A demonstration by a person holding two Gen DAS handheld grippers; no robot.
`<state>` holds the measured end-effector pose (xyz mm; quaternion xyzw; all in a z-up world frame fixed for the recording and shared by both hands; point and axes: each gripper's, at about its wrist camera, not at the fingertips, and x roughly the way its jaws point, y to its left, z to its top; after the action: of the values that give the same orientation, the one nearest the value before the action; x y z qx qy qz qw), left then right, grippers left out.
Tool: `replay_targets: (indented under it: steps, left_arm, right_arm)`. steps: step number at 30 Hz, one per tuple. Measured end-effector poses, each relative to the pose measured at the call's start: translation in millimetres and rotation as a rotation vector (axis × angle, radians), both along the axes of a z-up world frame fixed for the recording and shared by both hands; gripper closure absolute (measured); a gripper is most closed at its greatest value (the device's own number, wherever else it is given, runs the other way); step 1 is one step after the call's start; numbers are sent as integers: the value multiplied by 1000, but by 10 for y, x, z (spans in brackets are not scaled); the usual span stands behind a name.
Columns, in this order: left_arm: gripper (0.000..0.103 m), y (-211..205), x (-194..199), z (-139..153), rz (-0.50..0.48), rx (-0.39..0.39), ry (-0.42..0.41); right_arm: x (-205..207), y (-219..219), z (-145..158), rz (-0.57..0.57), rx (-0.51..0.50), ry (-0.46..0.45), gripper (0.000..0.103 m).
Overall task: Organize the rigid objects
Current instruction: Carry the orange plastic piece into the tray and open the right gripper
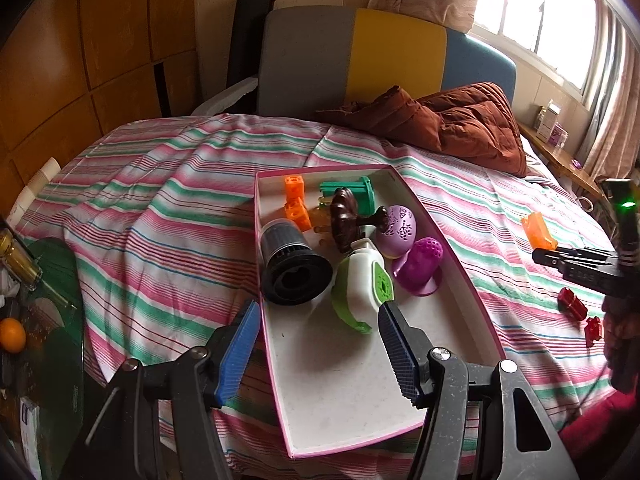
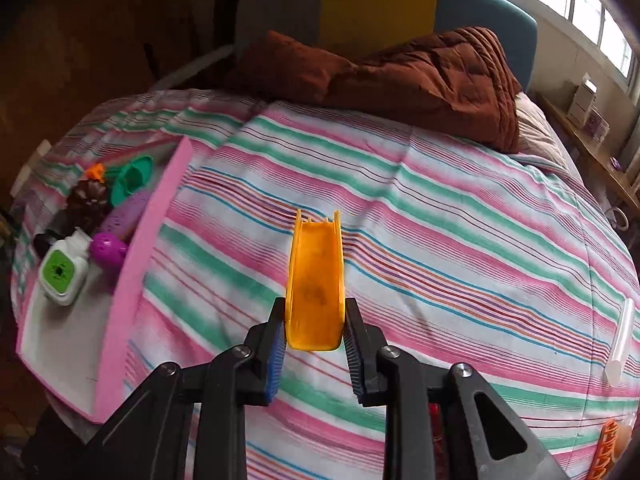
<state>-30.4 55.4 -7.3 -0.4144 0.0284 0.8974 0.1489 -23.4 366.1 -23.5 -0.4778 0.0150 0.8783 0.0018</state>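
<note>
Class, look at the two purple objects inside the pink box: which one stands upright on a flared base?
The darker purple dome with small holes, nearer the box's right wall; the paler purple egg beside it has no base.

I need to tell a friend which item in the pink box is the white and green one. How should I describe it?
On the striped bedspread lies a shallow pink-edged box. Among the toys in its far half, find the white and green piece, lying nearest the box's bare end, between a black cylinder and a purple perforated cup. Only it is white with lime-green trim.

Blown-out window [image 1: 560, 12] glare (fisheye-warped edges)
</note>
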Motion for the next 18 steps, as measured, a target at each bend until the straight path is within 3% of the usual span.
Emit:
replay_targets:
  steps: [6, 11, 14, 18]
  left_arm:
    - [41, -60, -21, -38, 11, 9, -8]
    - [41, -123, -21, -51, 21, 19, -11]
    - [41, -169, -24, -67, 29, 26, -19]
    - [41, -211, -29, -92, 34, 33, -24]
  right_arm:
    - [134, -802, 258, 214, -55, 52, 77]
    - [77, -1403, 186, 335, -67, 16, 77]
    - [2, -1625, 65, 355, -59, -25, 77]
    - [-135, -1716, -133, 300, -71, -109, 77]
